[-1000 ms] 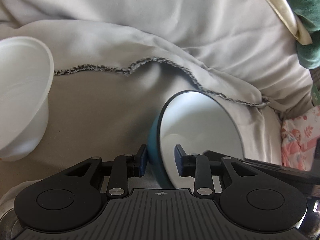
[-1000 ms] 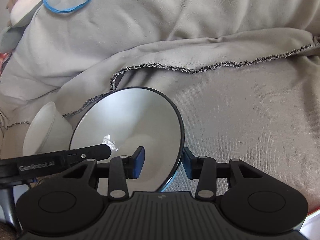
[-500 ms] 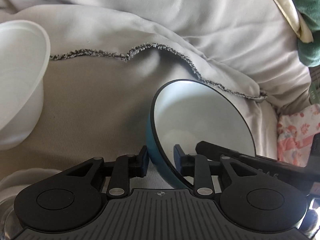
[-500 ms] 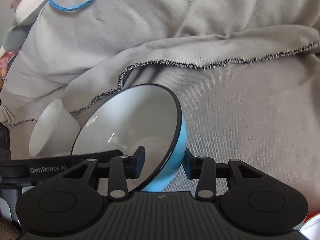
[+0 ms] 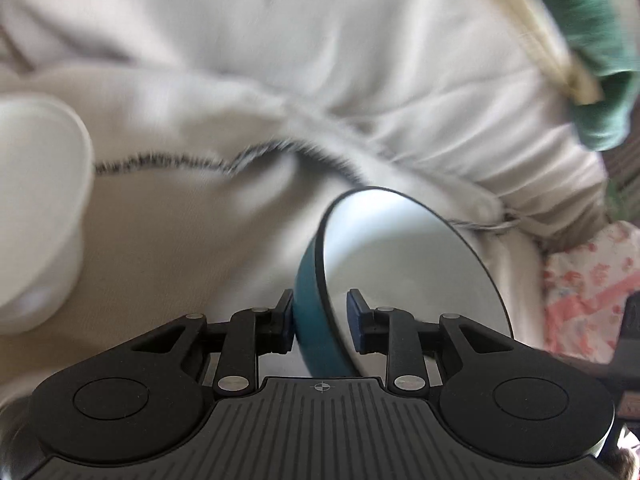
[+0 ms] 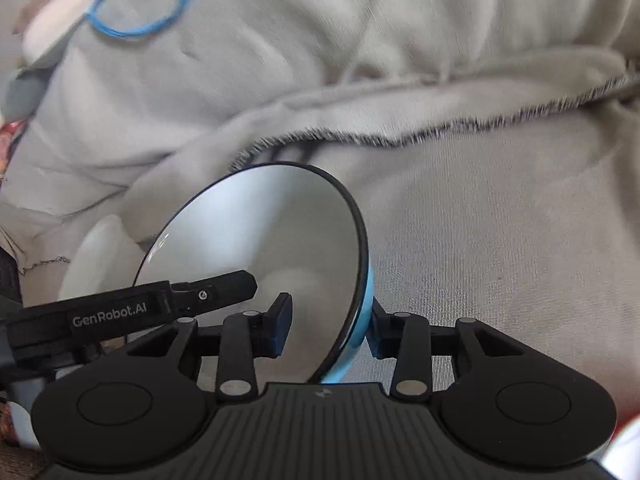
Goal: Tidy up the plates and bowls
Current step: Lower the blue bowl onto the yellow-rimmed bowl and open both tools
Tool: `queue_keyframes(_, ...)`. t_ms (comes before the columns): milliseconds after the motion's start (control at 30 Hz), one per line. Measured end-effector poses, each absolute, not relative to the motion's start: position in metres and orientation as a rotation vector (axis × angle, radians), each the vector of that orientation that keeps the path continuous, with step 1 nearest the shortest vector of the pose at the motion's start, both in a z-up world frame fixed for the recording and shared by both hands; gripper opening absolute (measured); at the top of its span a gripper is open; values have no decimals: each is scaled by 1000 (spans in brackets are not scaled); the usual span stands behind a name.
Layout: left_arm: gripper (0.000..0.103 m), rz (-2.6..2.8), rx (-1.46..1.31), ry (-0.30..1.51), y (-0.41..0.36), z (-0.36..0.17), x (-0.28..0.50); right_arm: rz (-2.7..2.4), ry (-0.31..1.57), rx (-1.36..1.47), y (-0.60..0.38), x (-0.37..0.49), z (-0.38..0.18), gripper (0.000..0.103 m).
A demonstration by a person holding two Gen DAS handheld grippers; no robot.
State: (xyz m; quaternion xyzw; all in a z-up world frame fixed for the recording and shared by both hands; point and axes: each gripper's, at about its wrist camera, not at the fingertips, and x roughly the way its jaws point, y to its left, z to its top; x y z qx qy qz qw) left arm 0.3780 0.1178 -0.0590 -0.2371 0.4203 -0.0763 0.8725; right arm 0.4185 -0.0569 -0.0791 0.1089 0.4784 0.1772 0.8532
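A blue bowl with a white inside and a dark rim is held between both grippers above a grey cloth. In the left wrist view the bowl [image 5: 404, 264] stands on edge, and my left gripper [image 5: 320, 316] is shut on its rim. In the right wrist view the bowl [image 6: 264, 240] tilts left, and my right gripper [image 6: 330, 320] is shut on its opposite rim. The left gripper's finger [image 6: 208, 294] reaches into the bowl there. A white plastic bowl [image 5: 36, 208] lies tipped at the left; it also shows in the right wrist view [image 6: 100, 256].
A rumpled grey blanket [image 6: 500, 240] with a dark stitched hem [image 5: 168, 160] covers the surface. A green cloth [image 5: 592, 56] and a pink floral fabric [image 5: 588, 296] lie at the right. A blue ring [image 6: 144, 12] lies on a soft toy at the far left.
Both grippers have lifted the blue bowl and the views have shifted and blurred. The bowl has tilted more on edge. The white bowl sits lower in the left view.
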Motion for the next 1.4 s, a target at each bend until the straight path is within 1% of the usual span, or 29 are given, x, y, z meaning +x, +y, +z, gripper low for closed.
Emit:
queue_keyframes(133, 34, -217, -473, 821, 107, -12, 323, 389, 910, 267, -69, 376, -23, 39)
queue_keyframes(200, 38, -246, -471, 837, 98, -4, 302, 384, 888, 287, -81, 350, -7, 39)
queue_keyframes(267, 38, -259, -453, 877, 88, -7, 288, 379, 900, 299, -92, 328, -3, 39)
queue_keyframes(500, 38, -232, -437, 998, 60, -49, 269, 352, 982, 320, -122, 287, -24, 40)
queue_keyframes(667, 38, -178, -391, 1048, 52, -72, 273, 305, 1027, 329, -133, 284, -54, 40)
queue_keyframes(767, 37, -145, -350, 1023, 56, -71, 273, 313, 1030, 335, -135, 282, -66, 39)
queue_keyframes(867, 37, -142, -341, 994, 64, -59, 271, 325, 1001, 313, -134, 276, -64, 39)
queue_keyframes(933, 32, -139, -307, 950, 66, -48, 268, 322, 972, 298, -135, 271, -59, 39)
queue_keyframes(1033, 32, -107, -220, 906, 64, -35, 265, 311, 879, 279, -140, 256, -47, 40)
queue_keyframes(1067, 32, -94, -184, 911, 62, -35, 267, 291, 845, 262, -141, 250, -43, 43)
queue_keyframes(1100, 32, -85, -155, 928, 60, -38, 271, 267, 825, 245, -142, 245, -41, 48)
queue_keyframes(1167, 33, -97, -154, 965, 57, -46, 279, 217, 804, 221, -144, 240, -41, 55)
queue_keyframes(1233, 32, -107, -159, 987, 55, -54, 285, 216, 829, 224, -144, 240, -47, 55)
queue_keyframes(1400, 33, -132, -170, 1026, 50, -71, 294, 253, 962, 280, -140, 246, -77, 55)
